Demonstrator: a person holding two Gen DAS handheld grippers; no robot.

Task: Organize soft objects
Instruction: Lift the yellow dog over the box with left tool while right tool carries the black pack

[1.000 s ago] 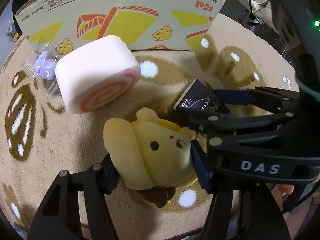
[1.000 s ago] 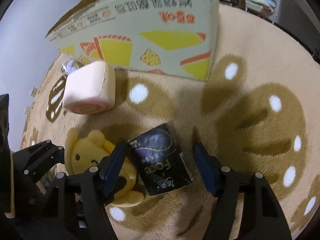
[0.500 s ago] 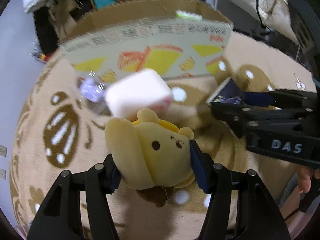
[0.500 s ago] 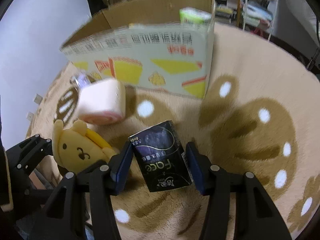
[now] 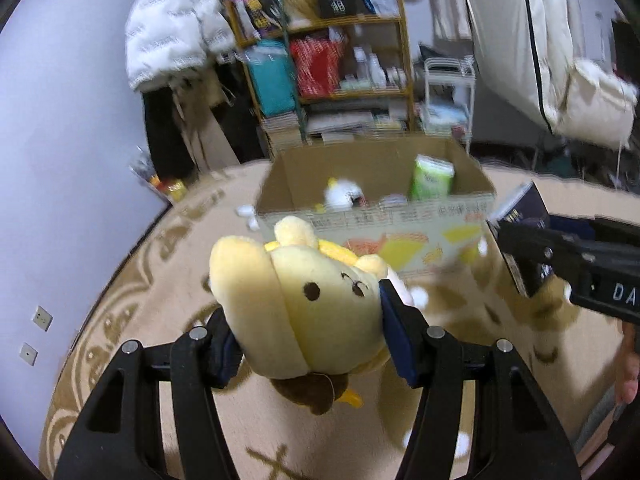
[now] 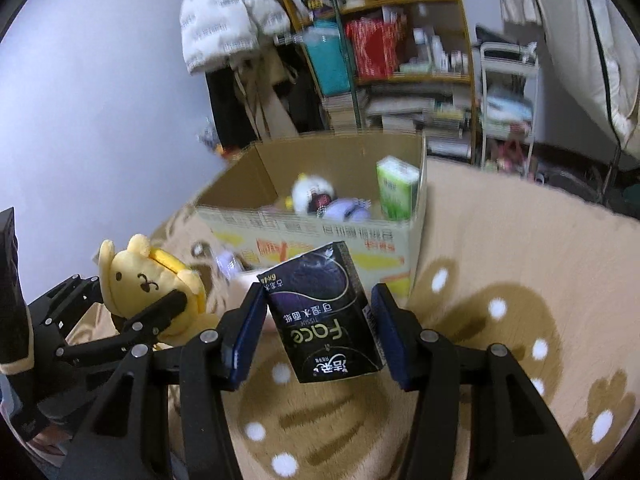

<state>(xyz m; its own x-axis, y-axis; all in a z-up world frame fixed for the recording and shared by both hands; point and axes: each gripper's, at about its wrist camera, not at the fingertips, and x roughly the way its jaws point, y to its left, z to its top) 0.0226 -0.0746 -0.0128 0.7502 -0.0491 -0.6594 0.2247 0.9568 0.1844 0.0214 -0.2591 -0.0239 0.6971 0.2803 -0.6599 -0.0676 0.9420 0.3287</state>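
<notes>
We see an open cardboard box (image 6: 320, 236) on the fluffy tan rug (image 6: 520, 248). Inside it stand a green tissue pack (image 6: 396, 192), a round white plush (image 6: 310, 196) and a soft purple thing (image 6: 346, 210).

Our left gripper (image 5: 310, 336) squeezes a soft yellow plush (image 5: 316, 312) between its pads, up off the rug. The plush is round and fuzzy, and its face looks up and to the right.

Our right gripper (image 6: 316, 330) is closed on a dark, shiny tissue pack (image 6: 324, 312), also up in the air. The pack is a long block. It stands almost upright with its top leaning toward the box, and its words are upside down.
</notes>
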